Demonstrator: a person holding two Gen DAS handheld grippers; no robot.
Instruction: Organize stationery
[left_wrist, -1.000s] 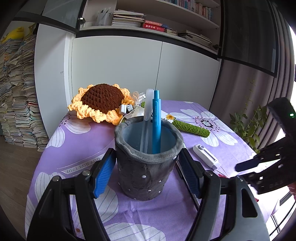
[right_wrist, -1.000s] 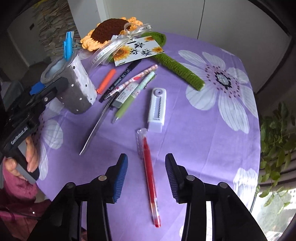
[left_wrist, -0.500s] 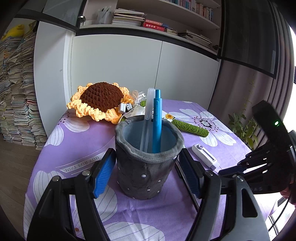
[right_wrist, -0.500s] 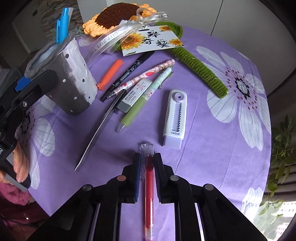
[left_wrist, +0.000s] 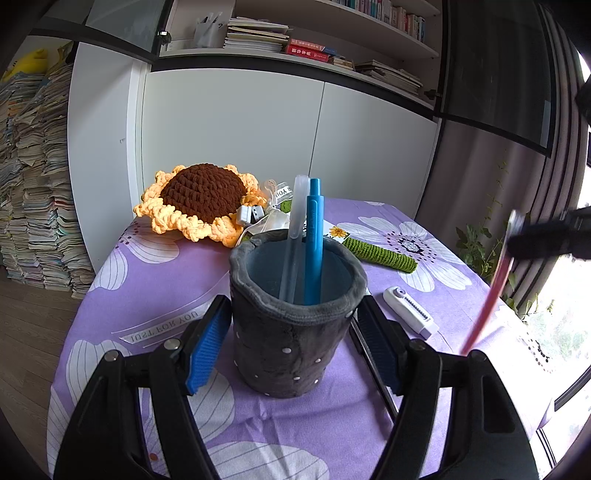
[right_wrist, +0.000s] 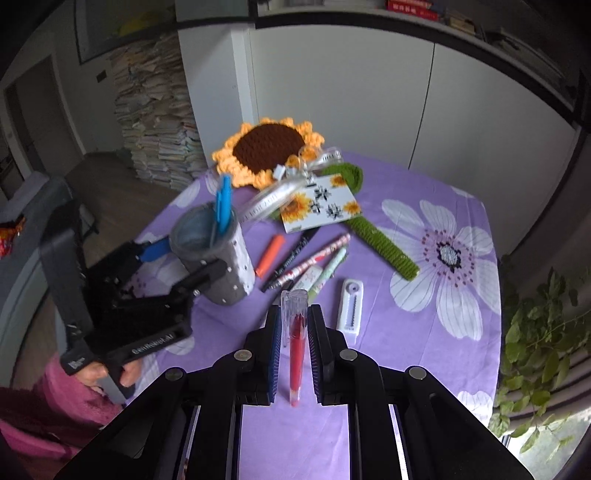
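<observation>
Around the grey pen holder (left_wrist: 295, 325) in the left wrist view, the left gripper (left_wrist: 291, 343) clamps its sides, holding it upright on the purple cloth (left_wrist: 155, 266); to the holder's right, the red pen (left_wrist: 491, 284) hangs clear of the cloth, tilted steeply. Right of the holder (right_wrist: 214, 254) in the right wrist view, the right gripper (right_wrist: 293, 334) grips the red pen (right_wrist: 295, 347), its long axis running along the fingers. The holder's mouth lies up and left of the pen, so the right hand is the one to carry it across.
</observation>
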